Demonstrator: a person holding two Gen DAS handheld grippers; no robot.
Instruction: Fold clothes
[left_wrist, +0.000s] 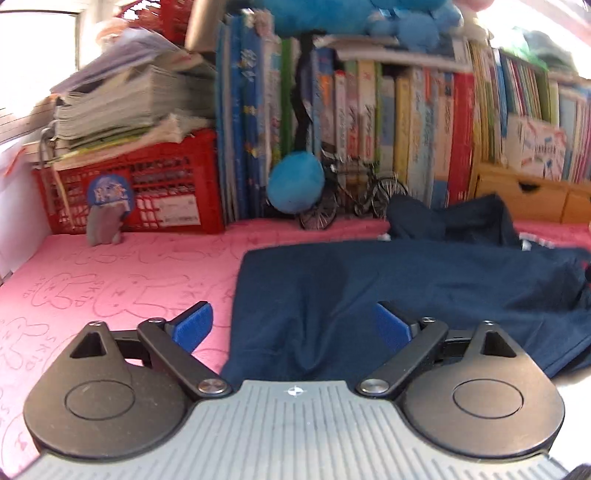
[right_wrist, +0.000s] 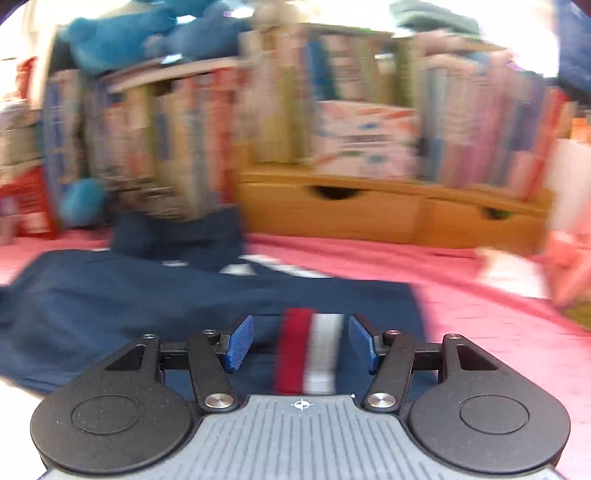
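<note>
On the pink mat (left_wrist: 110, 288) with bunny drawings lies a dark blue piece of clothing (left_wrist: 406, 288), spread out mostly flat with a few wrinkles. In your left view it fills the space from 12 o'clock round to 4 o'clock, and a bunched-up part of it rises at 1 o'clock. Your left gripper (left_wrist: 293, 326) has its jaws wide open and holds nothing. Its left blue pad (left_wrist: 194, 328) sits over the bare mat, and its other pad sits over the cloth, so the cloth's left edge runs between them.

In your right view, which is blurry, the same clothing (right_wrist: 147, 295) spreads from 9 o'clock to 12 o'clock. A red and white stripe (right_wrist: 310, 354) on it runs straight up between your fingers. Your right gripper (right_wrist: 301, 343) is open too, about half as wide as the left one, and holds nothing.

Behind the mat at 12 o'clock stand rows of books (left_wrist: 406, 122). A red basket (left_wrist: 147, 192) with stacked papers sits at 10 o'clock, and a blue plush ball (left_wrist: 295, 184) hangs beside a tiny toy bicycle (left_wrist: 354, 195). Wooden drawers (right_wrist: 369, 210) stand at 1 o'clock in your right view.
</note>
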